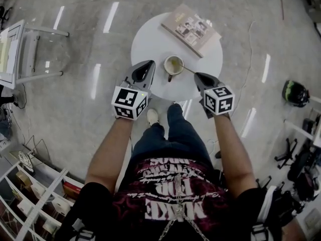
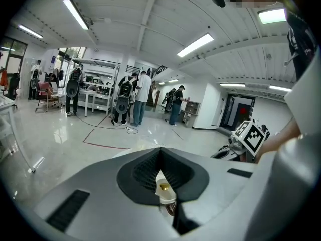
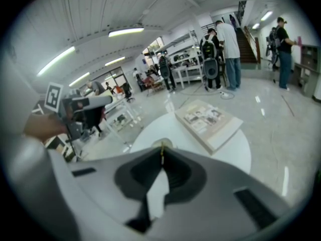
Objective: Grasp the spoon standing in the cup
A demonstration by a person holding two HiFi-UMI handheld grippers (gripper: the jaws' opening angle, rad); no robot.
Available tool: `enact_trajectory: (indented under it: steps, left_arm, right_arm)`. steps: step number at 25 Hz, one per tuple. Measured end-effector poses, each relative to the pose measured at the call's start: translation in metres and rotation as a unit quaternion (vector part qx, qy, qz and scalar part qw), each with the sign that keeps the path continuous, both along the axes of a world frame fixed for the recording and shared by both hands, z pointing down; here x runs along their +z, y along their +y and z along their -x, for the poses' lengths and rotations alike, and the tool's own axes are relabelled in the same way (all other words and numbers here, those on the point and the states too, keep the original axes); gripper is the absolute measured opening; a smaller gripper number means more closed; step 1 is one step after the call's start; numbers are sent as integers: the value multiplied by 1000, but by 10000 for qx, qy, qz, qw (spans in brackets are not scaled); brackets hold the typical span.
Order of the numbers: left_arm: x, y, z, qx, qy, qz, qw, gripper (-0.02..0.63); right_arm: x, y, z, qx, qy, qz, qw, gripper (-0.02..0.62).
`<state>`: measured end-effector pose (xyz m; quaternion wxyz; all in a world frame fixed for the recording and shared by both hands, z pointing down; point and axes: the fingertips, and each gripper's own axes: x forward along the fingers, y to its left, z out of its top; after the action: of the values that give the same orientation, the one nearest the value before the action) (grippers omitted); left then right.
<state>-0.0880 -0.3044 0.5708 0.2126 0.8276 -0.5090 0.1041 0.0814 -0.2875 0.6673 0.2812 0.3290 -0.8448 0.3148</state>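
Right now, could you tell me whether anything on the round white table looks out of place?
The beige book lies askew at the round white table's far edge, one corner overhanging it. The cream cup stands upright; nothing spilled.
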Motion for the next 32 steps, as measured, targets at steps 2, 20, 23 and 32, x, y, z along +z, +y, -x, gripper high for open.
enact_trajectory:
  steps: [2, 20, 23, 32]
  left_arm:
    - [-7, 1, 0, 0, 5, -42, 10000, 25]
    - [-69, 26, 3, -39, 67, -372, 9993, 25]
    - [-78, 32, 2, -25, 99, -442, 9990, 25]
    - [-110, 50, 2, 17, 128, -716, 9974, 25]
  right_arm:
    - [-7, 2, -2, 20, -15, -37, 10000, 35]
    - [-91, 28, -14, 353, -352, -509, 9975, 35]
    - [-106, 33, -16, 390, -430, -598, 9965, 35]
    - [-155, 43, -16, 584, -793, -876, 9913, 35]
